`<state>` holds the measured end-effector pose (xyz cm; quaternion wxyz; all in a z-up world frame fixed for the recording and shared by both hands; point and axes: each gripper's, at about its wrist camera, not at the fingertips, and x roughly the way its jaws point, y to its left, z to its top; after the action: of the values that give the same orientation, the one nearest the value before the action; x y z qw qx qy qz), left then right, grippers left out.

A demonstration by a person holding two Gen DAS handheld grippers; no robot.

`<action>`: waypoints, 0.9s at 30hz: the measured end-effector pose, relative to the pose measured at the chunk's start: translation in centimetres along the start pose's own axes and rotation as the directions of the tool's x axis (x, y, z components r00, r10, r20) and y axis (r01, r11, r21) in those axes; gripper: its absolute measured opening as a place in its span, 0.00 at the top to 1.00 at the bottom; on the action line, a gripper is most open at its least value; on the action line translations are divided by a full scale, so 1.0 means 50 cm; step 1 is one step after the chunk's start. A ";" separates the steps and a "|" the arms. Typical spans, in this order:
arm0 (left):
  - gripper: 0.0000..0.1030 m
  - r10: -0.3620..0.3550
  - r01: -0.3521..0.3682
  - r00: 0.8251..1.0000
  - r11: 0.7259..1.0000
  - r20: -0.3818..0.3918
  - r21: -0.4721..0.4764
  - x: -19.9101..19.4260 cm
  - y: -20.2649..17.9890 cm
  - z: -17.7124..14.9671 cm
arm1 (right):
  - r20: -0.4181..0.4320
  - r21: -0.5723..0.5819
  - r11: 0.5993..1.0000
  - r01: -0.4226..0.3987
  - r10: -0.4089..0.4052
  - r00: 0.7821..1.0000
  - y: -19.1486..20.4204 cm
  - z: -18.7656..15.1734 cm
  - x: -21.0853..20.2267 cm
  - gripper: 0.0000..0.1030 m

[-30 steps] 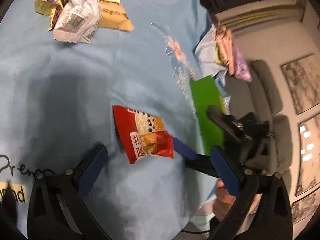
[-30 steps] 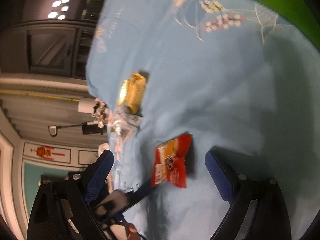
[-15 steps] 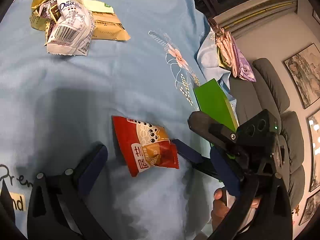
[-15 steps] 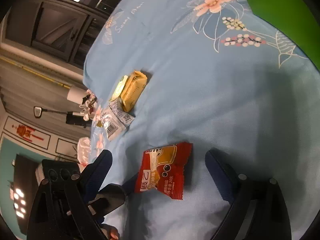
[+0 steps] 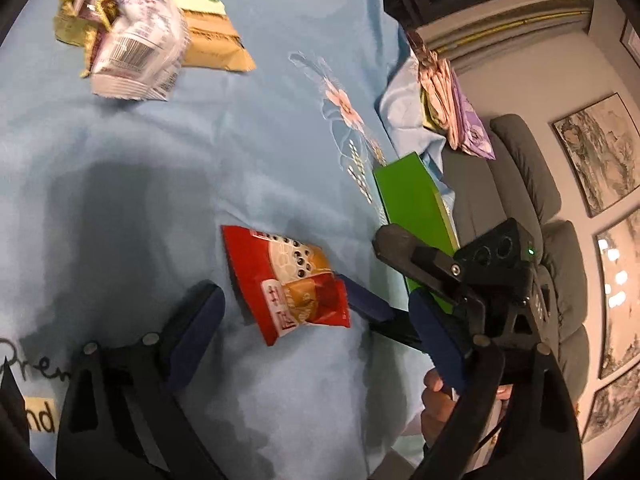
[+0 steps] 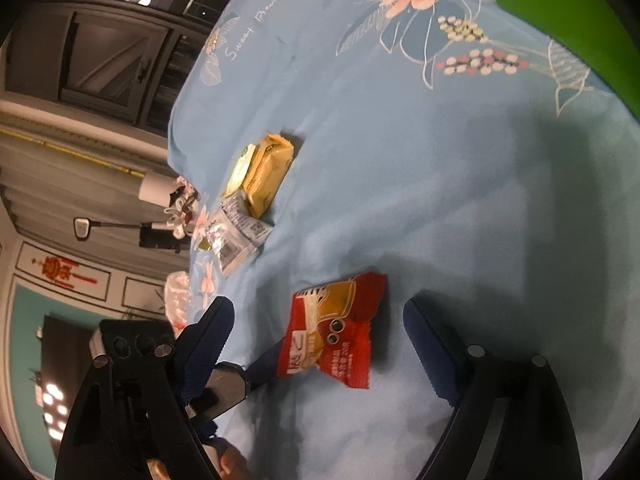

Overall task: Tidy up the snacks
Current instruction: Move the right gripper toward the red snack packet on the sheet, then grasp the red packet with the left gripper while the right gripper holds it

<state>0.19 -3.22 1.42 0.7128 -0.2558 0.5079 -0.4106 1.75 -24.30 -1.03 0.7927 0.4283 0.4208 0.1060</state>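
Claws converge on a red snack packet (image 5: 288, 280) lying flat on the blue floral cloth (image 5: 160, 160), left claw (image 5: 316, 328) and right claw (image 6: 320, 332) both closing, pads apart and not yet touching, apparently to lift it.

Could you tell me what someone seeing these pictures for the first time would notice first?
The eye lands on the red snack packet, lying flat on the light blue floral cloth between both hand-held grippers, whose jaws are closing without touching it. Next comes the heap of white and gold wrappers at the far side of the cloth. A bright green box sits at the cloth's edge next to a grey sofa.
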 end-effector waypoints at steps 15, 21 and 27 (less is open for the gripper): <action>0.51 -0.076 0.072 0.997 0.985 -0.015 -0.158 -0.006 0.046 0.014 | -0.034 0.111 0.994 -0.012 0.016 0.999 -0.044 0.009 -0.002 0.46; 0.61 -0.016 0.014 1.000 0.994 -0.020 -0.109 -0.005 0.032 0.009 | -0.035 0.084 0.996 -0.003 0.006 0.999 -0.037 0.005 0.000 0.46; 0.81 -0.022 0.018 1.000 0.983 -0.019 -0.183 0.000 0.064 0.016 | -0.021 -0.033 0.994 0.108 -0.108 0.994 0.002 -0.005 0.009 0.46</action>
<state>1.97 -1.58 -0.80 0.6769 -0.3207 0.5483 -0.3720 1.86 -23.85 -1.28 0.7991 0.3909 0.4506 0.0746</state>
